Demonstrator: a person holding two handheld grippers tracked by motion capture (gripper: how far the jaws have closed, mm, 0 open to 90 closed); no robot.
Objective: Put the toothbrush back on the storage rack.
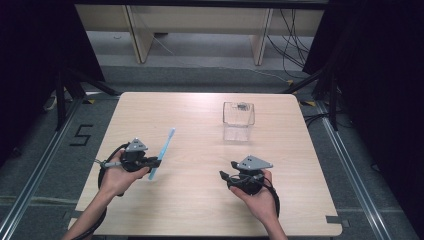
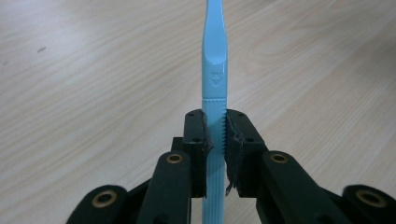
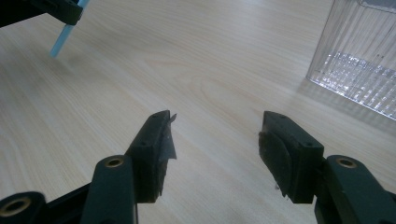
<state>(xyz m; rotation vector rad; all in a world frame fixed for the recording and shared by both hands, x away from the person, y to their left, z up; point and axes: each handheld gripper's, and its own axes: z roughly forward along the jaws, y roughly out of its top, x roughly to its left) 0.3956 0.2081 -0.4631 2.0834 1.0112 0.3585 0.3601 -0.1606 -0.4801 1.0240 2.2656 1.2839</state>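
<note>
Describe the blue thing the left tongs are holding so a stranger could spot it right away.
On the light wooden table, look to the near left, where the left tongs are shut on a slim light-blue plastic toothbrush. It slants toward the clear ribbed plastic box and is the table's sole coloured object.

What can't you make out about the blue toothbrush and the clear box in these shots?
- Toothbrush head: cut off by the top edge in the left gripper view; too small in the high view to show bristles.
- Clear box: cropped by the right gripper view's edge.
- Small thing at the box's far rim: too small to identify.
</note>
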